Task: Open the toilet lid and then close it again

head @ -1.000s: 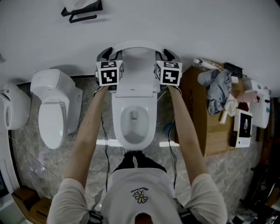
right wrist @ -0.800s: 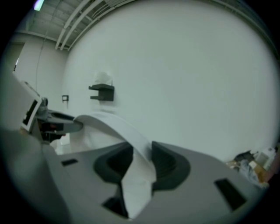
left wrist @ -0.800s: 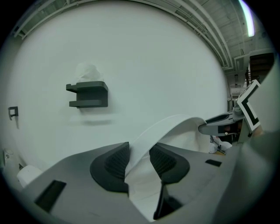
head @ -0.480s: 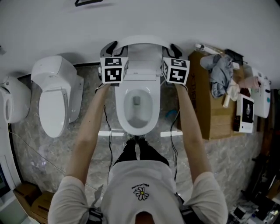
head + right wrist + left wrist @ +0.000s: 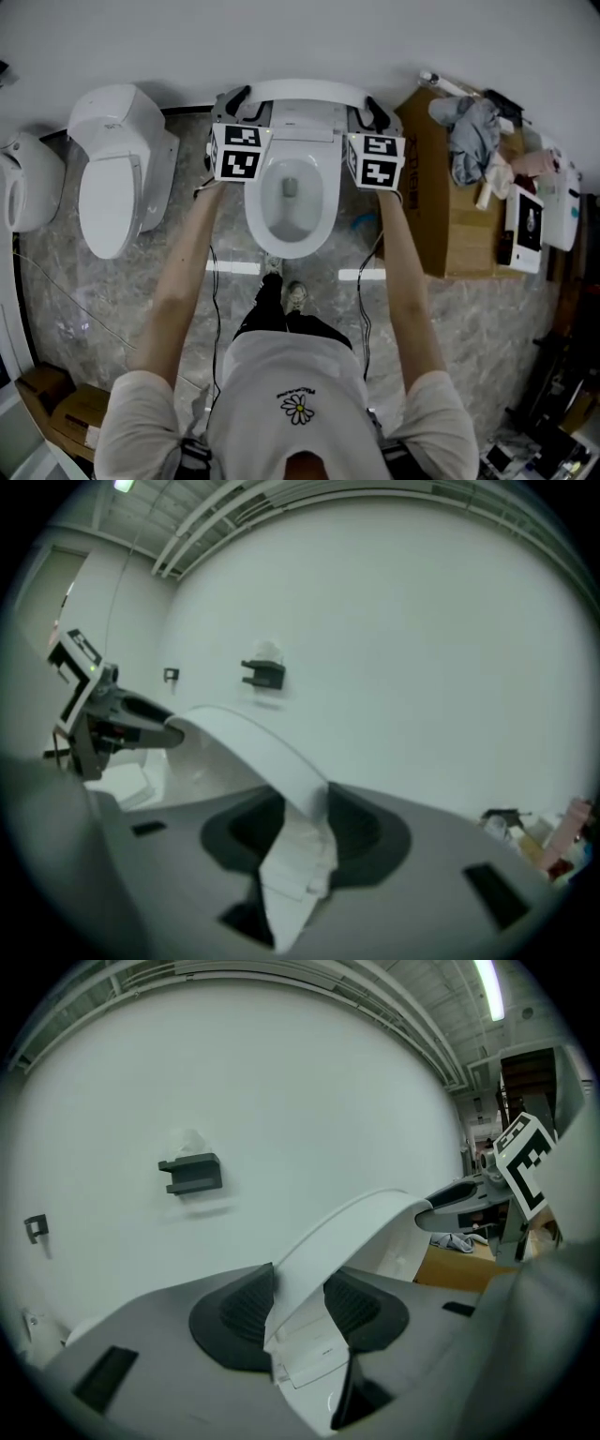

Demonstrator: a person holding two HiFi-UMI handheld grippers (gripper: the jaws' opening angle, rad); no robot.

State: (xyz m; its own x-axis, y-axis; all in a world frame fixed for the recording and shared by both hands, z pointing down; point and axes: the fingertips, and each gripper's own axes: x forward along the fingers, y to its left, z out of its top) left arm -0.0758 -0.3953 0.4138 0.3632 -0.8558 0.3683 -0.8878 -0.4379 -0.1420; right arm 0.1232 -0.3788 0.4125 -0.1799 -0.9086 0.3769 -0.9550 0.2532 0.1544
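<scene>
The white toilet lid (image 5: 305,90) stands raised behind the open bowl (image 5: 258,211), and I see it edge-on as a thin arc. My left gripper (image 5: 234,99) holds the lid's left rim and my right gripper (image 5: 375,107) holds its right rim. In the left gripper view the lid's edge (image 5: 347,1232) fills the gap between the dark pads of the left gripper (image 5: 298,1307), whose jaws have just been opening a little. In the right gripper view the lid (image 5: 253,747) runs between the right gripper's (image 5: 305,827) pads, which press on it.
A second white toilet (image 5: 117,178) stands to the left, with another white fixture (image 5: 23,183) beyond it. A cardboard box (image 5: 450,216) with a grey cloth (image 5: 473,141) stands close on the right. A black bracket (image 5: 192,1174) hangs on the wall behind. The person's feet (image 5: 281,281) are before the bowl.
Both grippers have come forward over the bowl with the lid's rim. The lid has tipped from leaning back to near upright. The person has stepped back and the feet now show.
</scene>
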